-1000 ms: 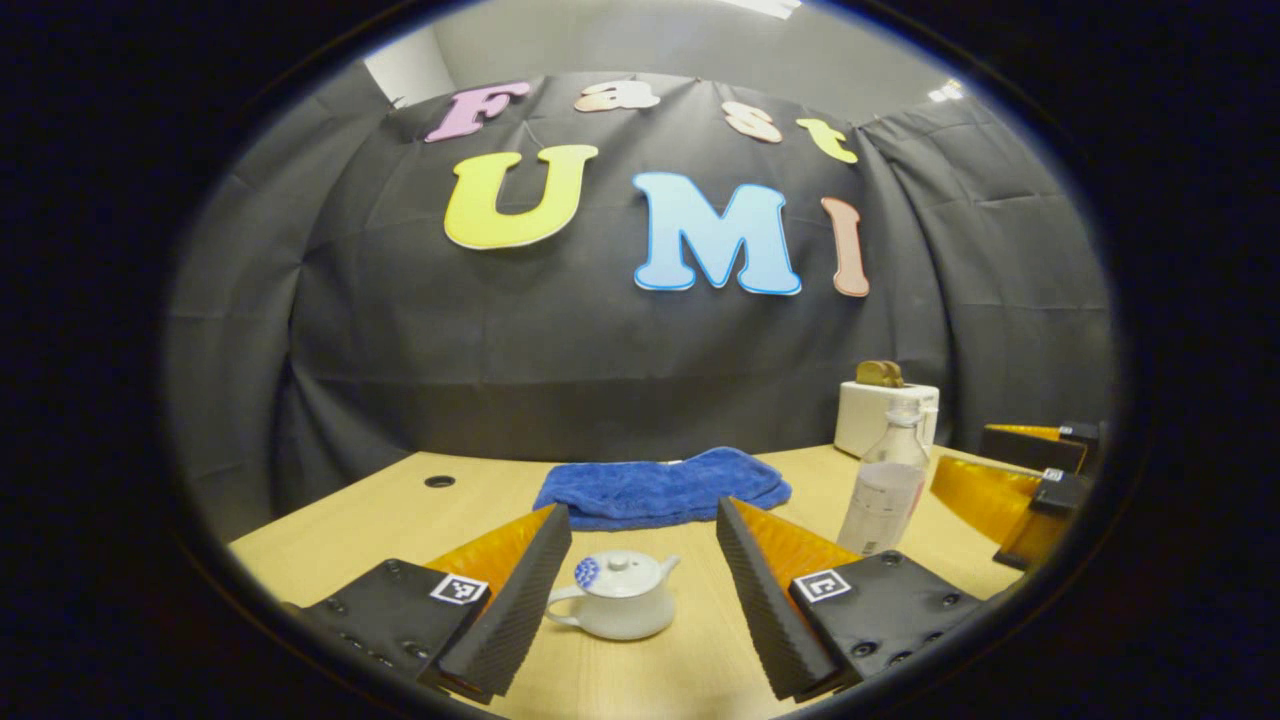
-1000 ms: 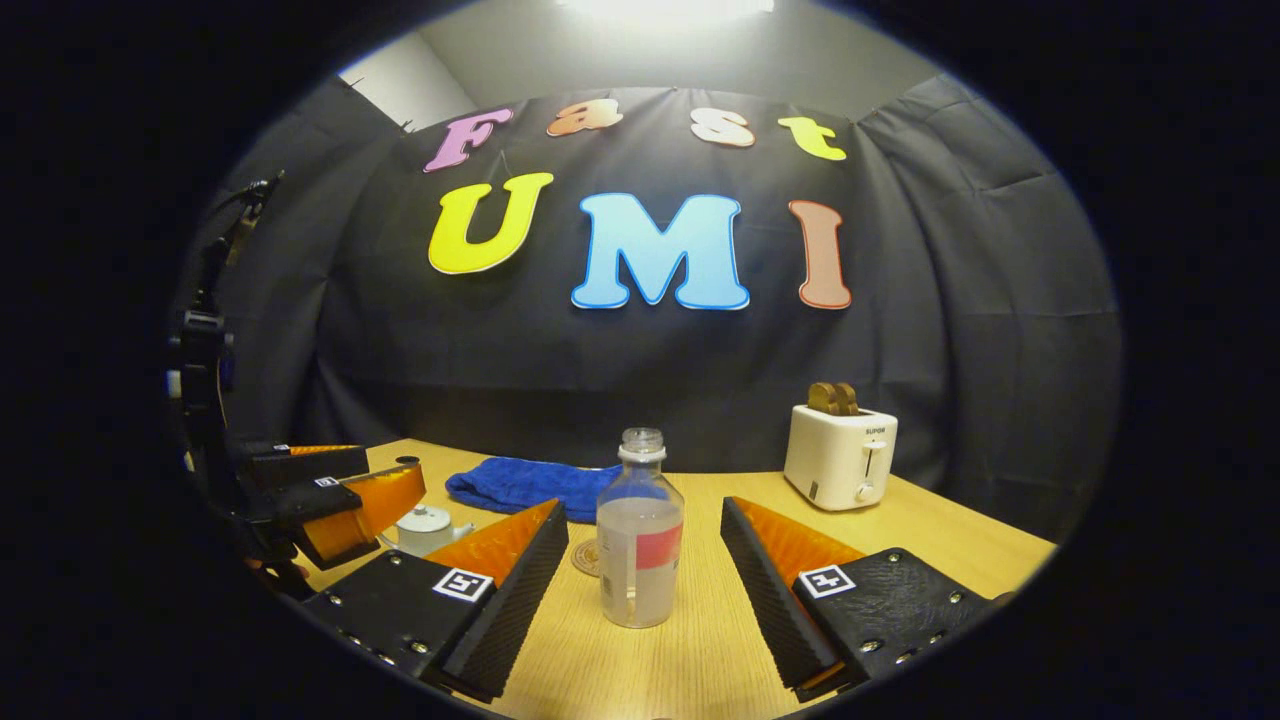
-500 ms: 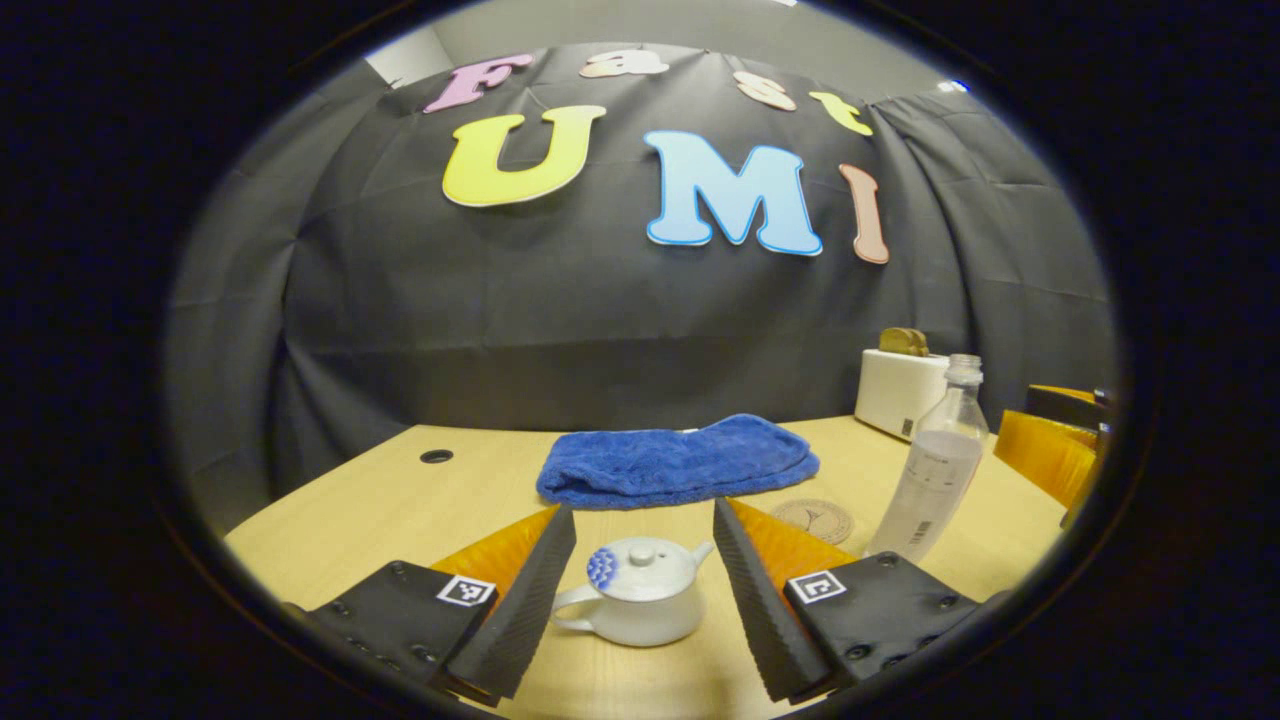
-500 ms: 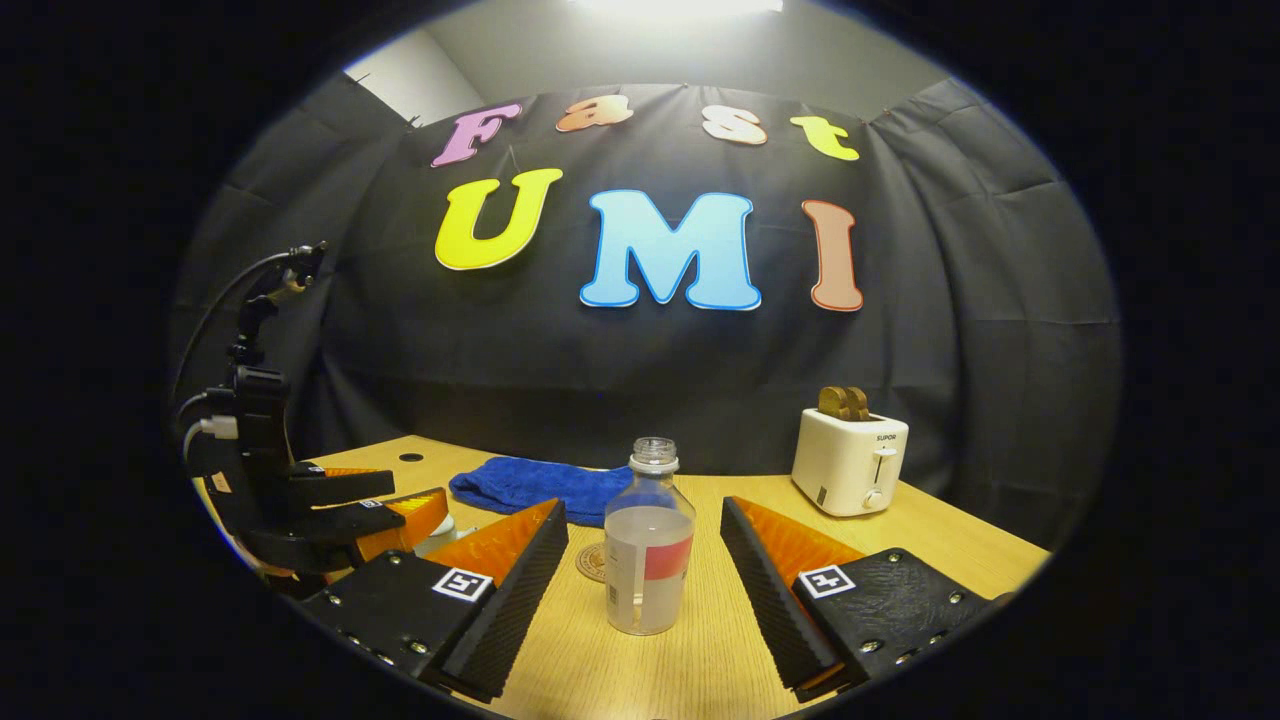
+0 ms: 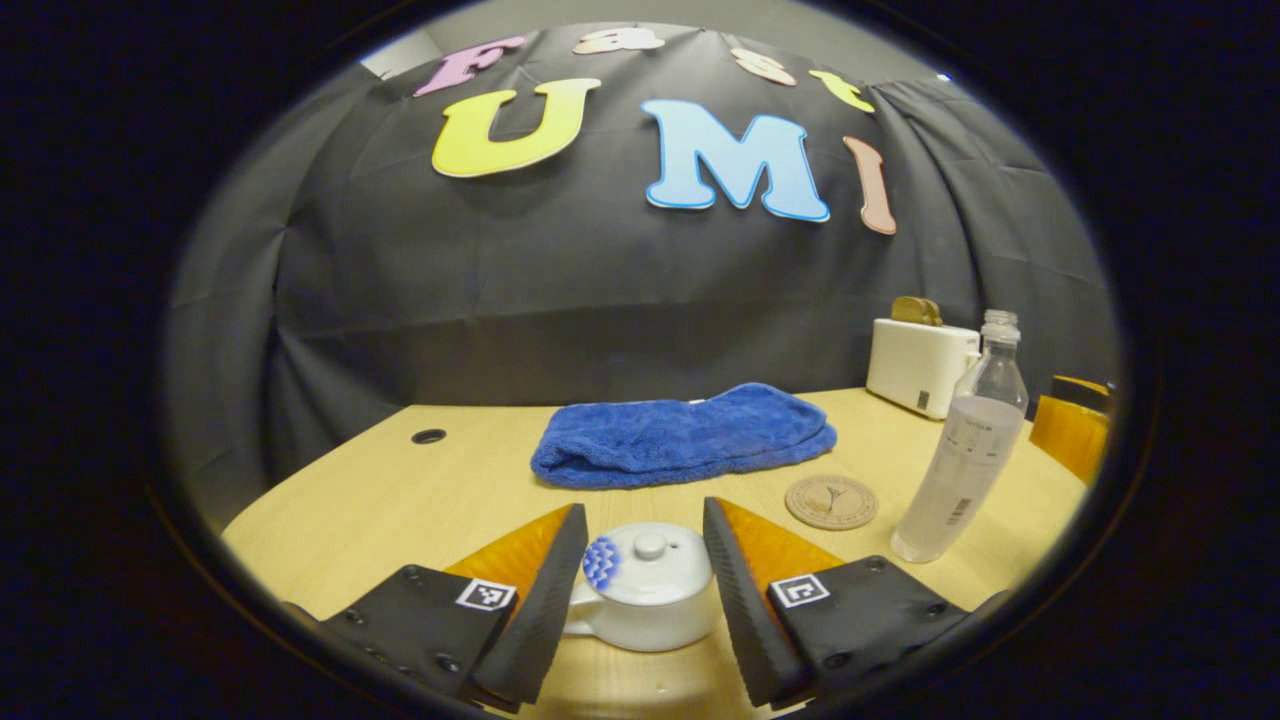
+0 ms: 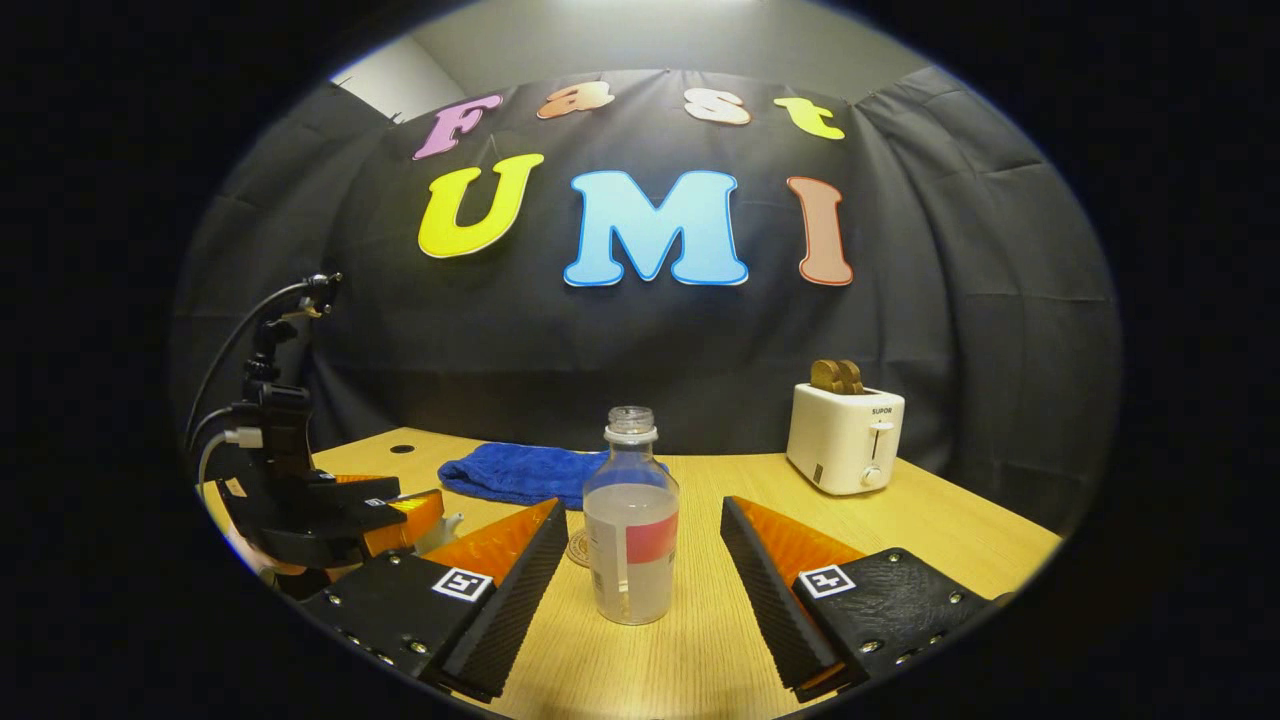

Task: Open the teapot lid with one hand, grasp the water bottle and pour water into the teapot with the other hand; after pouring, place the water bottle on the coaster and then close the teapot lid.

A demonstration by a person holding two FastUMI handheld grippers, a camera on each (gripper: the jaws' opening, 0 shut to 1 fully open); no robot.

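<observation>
White teapot (image 5: pixel 645 590) sits on the table (image 5: pixel 400 510) between our left gripper (image 5: pixel 645 590) fingers, lid (image 5: pixel 648 550) on — the fingers look very close to its sides, though we cannot tell whether they touch. Our right gripper (image 6: pixel 640 590) is spread wide around the bottle (image 6: pixel 631 535), apart from it on both sides. Uncapped and partly full, the bottle stands upright near the coaster (image 5: pixel 831 501), not on it. Behind lie a blue towel (image 5: pixel 685 447) and a toaster (image 6: pixel 843 451).

Coaster (image 5: pixel 831 501) between teapot (image 5: pixel 645 587) and bottle (image 5: pixel 962 453) — towel (image 5: pixel 684 448) behind.
</observation>
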